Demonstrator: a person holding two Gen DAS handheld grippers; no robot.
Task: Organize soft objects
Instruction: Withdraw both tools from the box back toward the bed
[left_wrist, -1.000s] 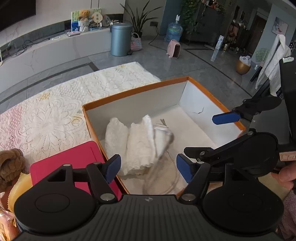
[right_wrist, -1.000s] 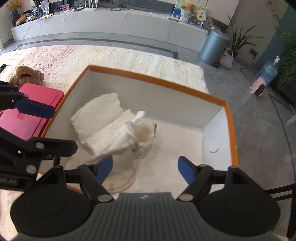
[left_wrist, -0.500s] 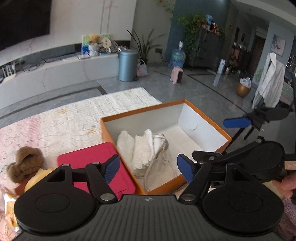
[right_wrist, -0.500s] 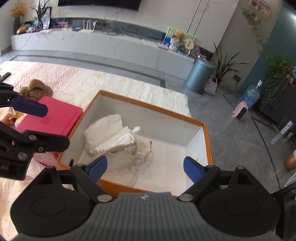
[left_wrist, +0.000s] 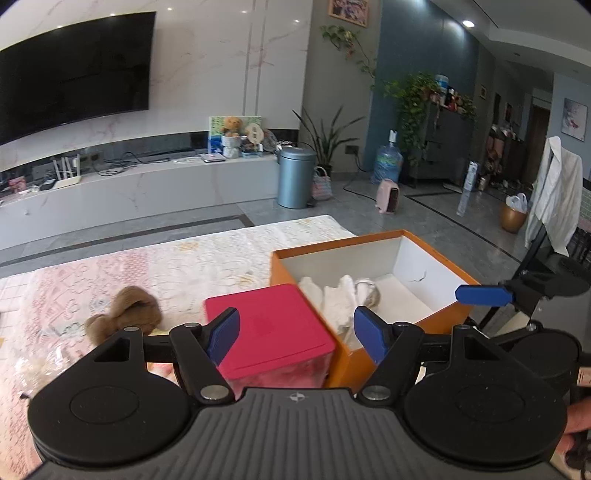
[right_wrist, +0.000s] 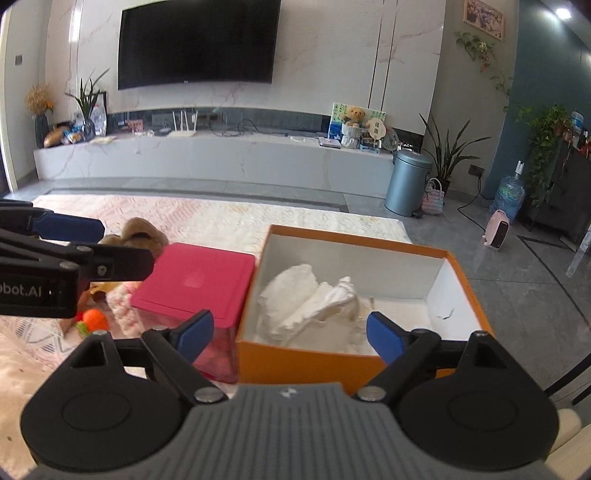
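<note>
Both hand-held grippers, left (left_wrist: 295, 332) and right (right_wrist: 290, 332), stand apart and empty. The white folded soft cloth (right_wrist: 306, 299) lies inside the orange-rimmed cardboard box (right_wrist: 362, 247). The brown fuzzy plush item (left_wrist: 123, 314) rests on the lace-covered bench (left_wrist: 184, 266): likely light, compressible; pinch its bulk.

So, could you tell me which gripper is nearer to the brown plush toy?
Left. The left gripper is over the pink-lidded box, beside the brown plush toy; the right gripper is further over, at the orange box.
</note>
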